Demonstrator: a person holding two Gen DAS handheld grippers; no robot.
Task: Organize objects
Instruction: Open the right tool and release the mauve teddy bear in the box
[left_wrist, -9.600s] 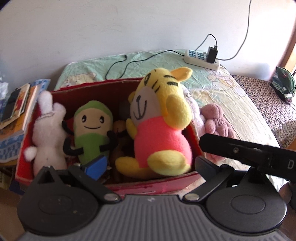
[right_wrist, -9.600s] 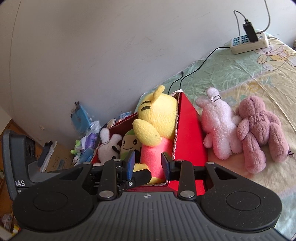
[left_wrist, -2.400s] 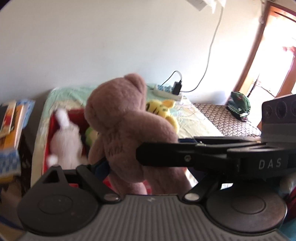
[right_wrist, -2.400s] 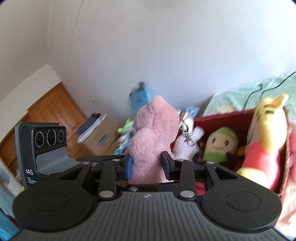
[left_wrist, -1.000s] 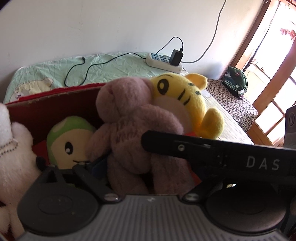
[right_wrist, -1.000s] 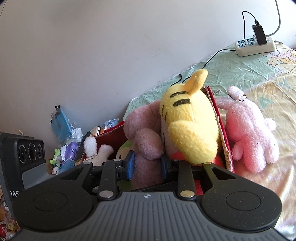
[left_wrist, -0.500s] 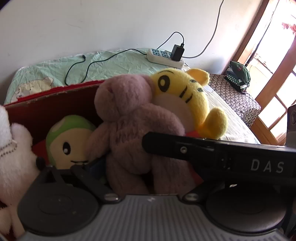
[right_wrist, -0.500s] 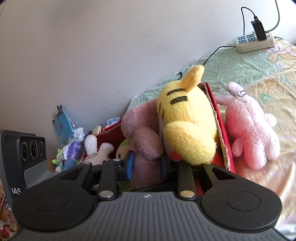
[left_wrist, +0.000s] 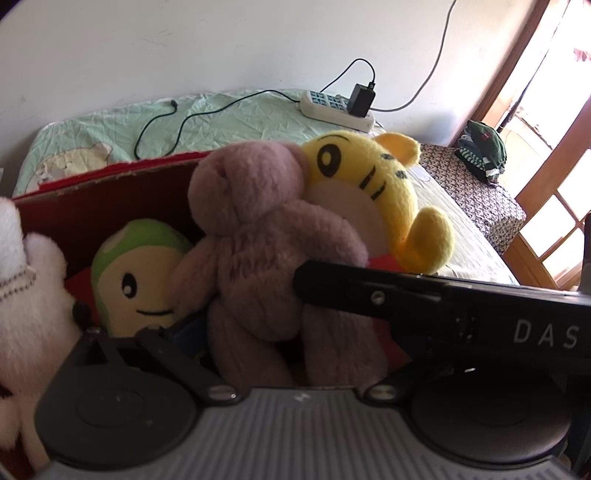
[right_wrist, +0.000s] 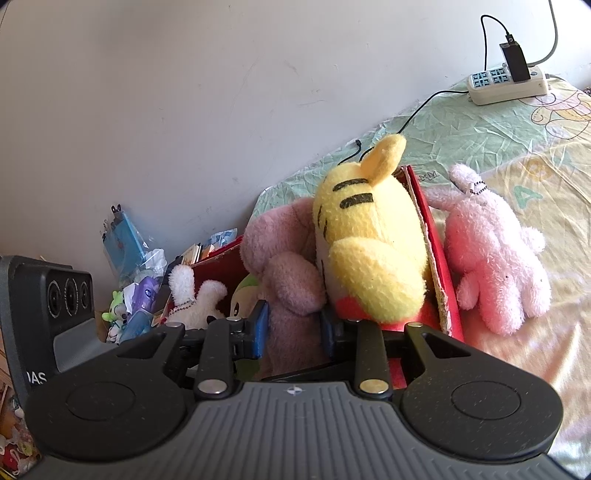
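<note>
right wrist: right hand-held gripper (right_wrist: 293, 330) clamped on mauve bear (right_wrist: 284, 284) inside red box (right_wrist: 441, 291); left hand-held gripper's state unclear.

left wrist view looking close into red box (left_wrist: 110, 177) front, right wrist view facing it from the side, both sharing mauve bear (left_wrist: 266, 236) (right_wrist: 284, 280)

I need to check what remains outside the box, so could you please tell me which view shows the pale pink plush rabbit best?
The right wrist view: the pale pink plush rabbit lies whole on the patterned bedsheet, just outside the red cardboard box. The left wrist view does not show it.
</note>
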